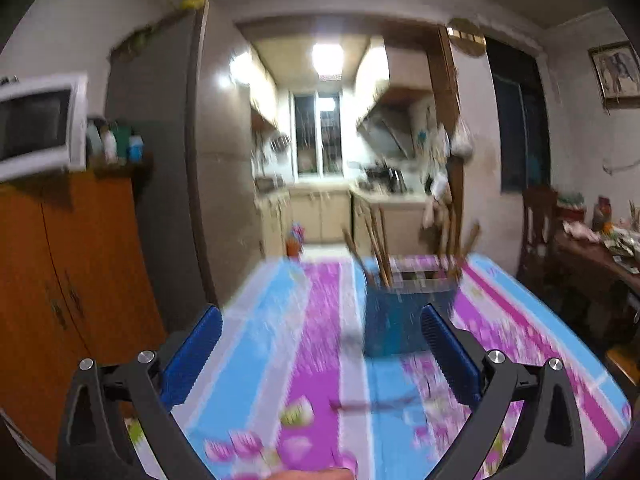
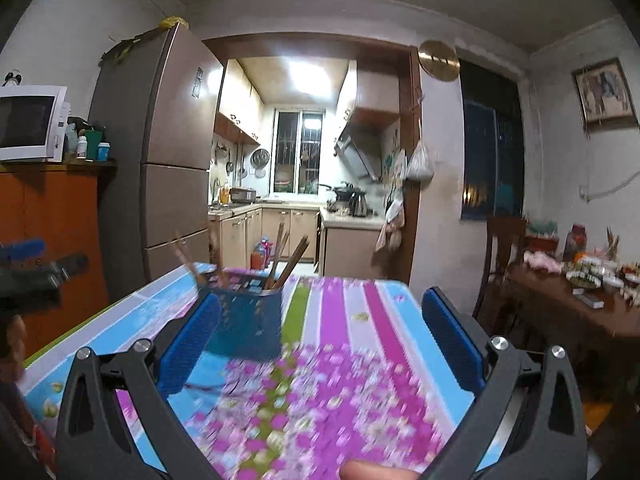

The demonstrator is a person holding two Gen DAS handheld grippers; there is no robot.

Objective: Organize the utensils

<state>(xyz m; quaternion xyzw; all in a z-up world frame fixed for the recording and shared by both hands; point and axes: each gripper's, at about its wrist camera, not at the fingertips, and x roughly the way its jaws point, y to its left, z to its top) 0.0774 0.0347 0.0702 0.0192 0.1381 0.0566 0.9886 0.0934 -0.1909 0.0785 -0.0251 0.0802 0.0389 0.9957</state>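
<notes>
Blue holder (image 2: 244, 320) with chopsticks (image 2: 280, 256) ahead; both tongs spread, nothing between.

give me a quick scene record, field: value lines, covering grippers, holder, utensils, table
left gripper: open, empty, above the table
right gripper: open, empty, above the table
utensil holder: blue, perforated, upright on the table, ahead of both grippers
chopsticks: several brown ones standing in the holder, leaning outward
loose utensil: one thin dark stick lying flat in front of the holder, blurred
table: striped floral cloth in blue, pink and green
image quality: motion blur in both views
</notes>
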